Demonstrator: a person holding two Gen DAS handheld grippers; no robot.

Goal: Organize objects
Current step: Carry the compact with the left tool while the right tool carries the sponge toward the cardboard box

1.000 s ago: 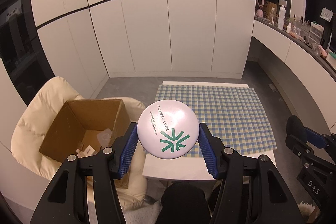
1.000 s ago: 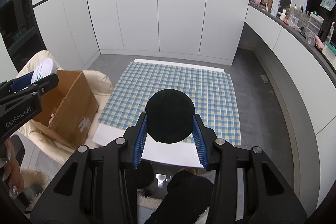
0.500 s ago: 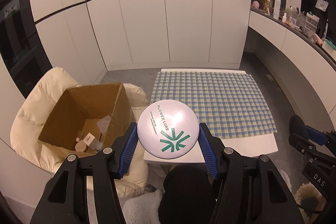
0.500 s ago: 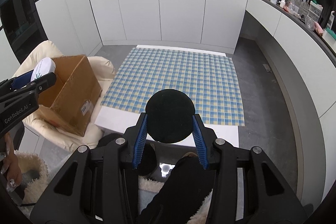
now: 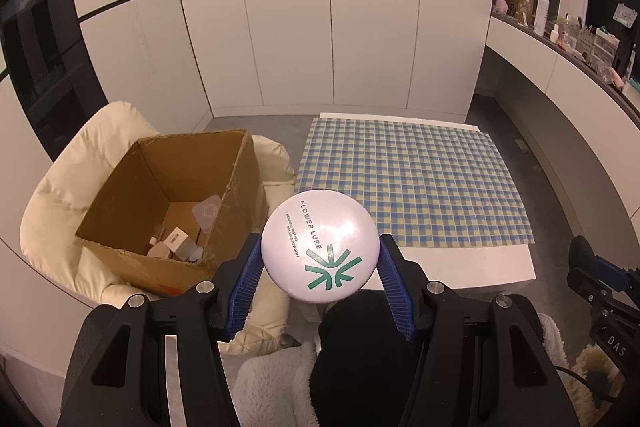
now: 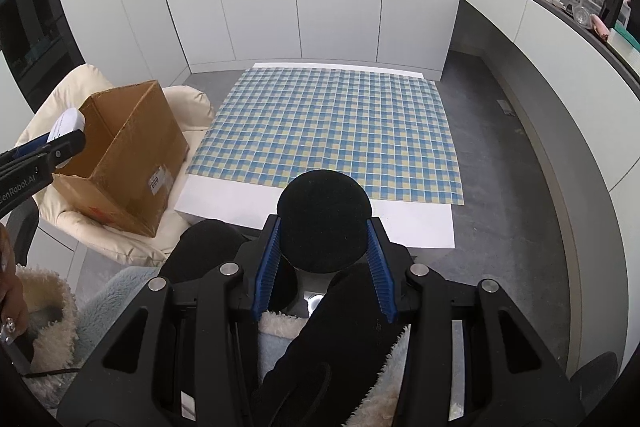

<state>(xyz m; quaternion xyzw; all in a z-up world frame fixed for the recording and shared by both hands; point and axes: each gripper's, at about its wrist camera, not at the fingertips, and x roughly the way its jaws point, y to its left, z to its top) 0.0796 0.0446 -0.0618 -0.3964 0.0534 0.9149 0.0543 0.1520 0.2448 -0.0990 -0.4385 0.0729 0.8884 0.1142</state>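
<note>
We hold a round white glossy compact (image 5: 320, 251) in the left tool (image 5: 320, 279) and a round black matte disc (image 6: 323, 221) in the right tool (image 6: 323, 263), each pinched edge-on; smooth curved rims may slip out before reaching the low white bench (image 6: 420, 223).

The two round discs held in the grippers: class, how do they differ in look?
The glossy white round compact in the left gripper is shiny with green lettering and a logo. The matte black round disc in the right gripper is plain and dull. Both are round, clamped between blue-padded fingers.
</note>
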